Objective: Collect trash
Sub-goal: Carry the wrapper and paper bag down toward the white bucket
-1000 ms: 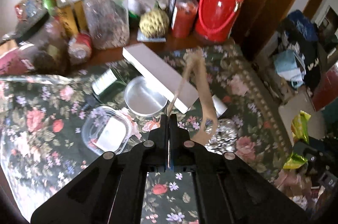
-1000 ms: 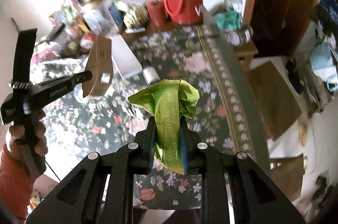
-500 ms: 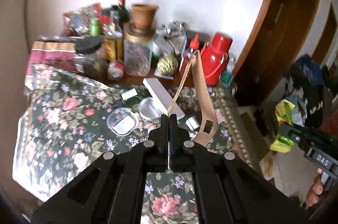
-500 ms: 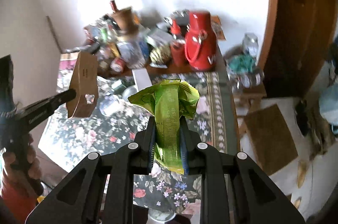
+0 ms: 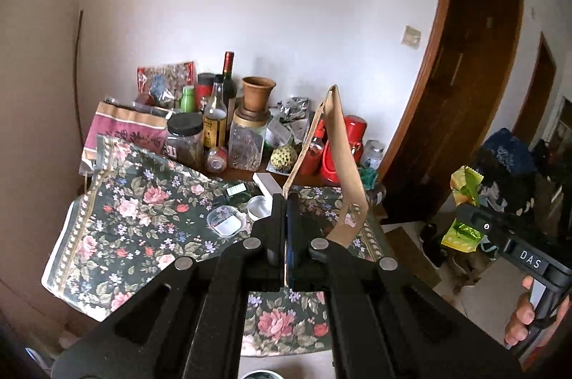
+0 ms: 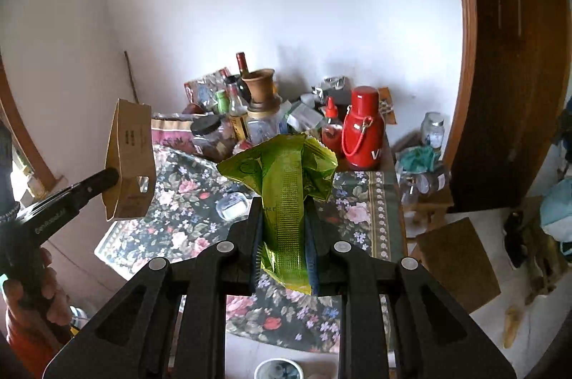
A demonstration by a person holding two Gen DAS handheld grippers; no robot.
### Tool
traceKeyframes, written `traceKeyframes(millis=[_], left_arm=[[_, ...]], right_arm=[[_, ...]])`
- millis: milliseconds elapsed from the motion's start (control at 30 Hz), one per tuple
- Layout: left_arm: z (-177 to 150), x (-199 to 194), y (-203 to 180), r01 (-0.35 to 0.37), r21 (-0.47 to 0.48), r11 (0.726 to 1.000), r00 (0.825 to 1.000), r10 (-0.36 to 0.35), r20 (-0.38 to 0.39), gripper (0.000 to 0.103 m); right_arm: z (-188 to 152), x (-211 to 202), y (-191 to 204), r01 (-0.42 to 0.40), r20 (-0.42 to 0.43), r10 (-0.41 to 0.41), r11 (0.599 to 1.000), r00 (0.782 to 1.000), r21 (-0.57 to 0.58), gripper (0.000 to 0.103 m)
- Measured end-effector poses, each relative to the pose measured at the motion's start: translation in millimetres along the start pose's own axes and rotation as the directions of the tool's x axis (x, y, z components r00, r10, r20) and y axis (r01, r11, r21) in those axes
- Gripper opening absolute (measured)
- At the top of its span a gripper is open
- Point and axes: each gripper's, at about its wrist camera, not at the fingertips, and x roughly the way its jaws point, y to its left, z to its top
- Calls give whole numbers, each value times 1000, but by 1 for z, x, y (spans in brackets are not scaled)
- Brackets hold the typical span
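My left gripper [image 5: 286, 200] is shut on a flattened brown cardboard box [image 5: 343, 161], held up well away from the floral tablecloth [image 5: 143, 221]. The same box shows in the right wrist view [image 6: 130, 161] at the left, with the left gripper [image 6: 111, 177] behind it. My right gripper [image 6: 282, 203] is shut on a crumpled green foil wrapper [image 6: 286, 178], also held high in front of the table. In the left wrist view the wrapper [image 5: 463, 200] and the right gripper [image 5: 464, 211] appear at the right.
The table's back holds jars, bottles, a clay pot [image 5: 258, 93], a red thermos [image 6: 363, 128] and a sauce bottle [image 6: 330, 125]. A clear lidded container [image 5: 225, 221], a metal tin [image 5: 259, 205] and a white box [image 5: 266, 182] lie on the cloth. A wooden door [image 6: 507, 57] stands right.
Both grippers have pulled back and up from the table, still holding the cardboard box and the green wrapper. The table now looks smaller and farther away.
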Motion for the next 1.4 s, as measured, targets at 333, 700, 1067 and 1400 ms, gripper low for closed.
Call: traceKeyframes(millis=[333,700,1067,1400], left_arm=[[-56,-97,36,79,51,996,997,-79,-5,0],[-113,-167,70,155,71,985,986,-150,-77,0],[-162,-148,61,180,67,981,959,-159,-235,0],[-231,-86,49,149,15,989,909,-131,-396,0]], right_arm=[[-67,-65,78,48,24,-50,997,998,52,18],[-129,-109,134,111,-33,-108,990,994,83,18],[-172,-99,125,135,-151,-116,983,982,127,18],[-243,-37,84,134,-351,-69,977,934,165,18]])
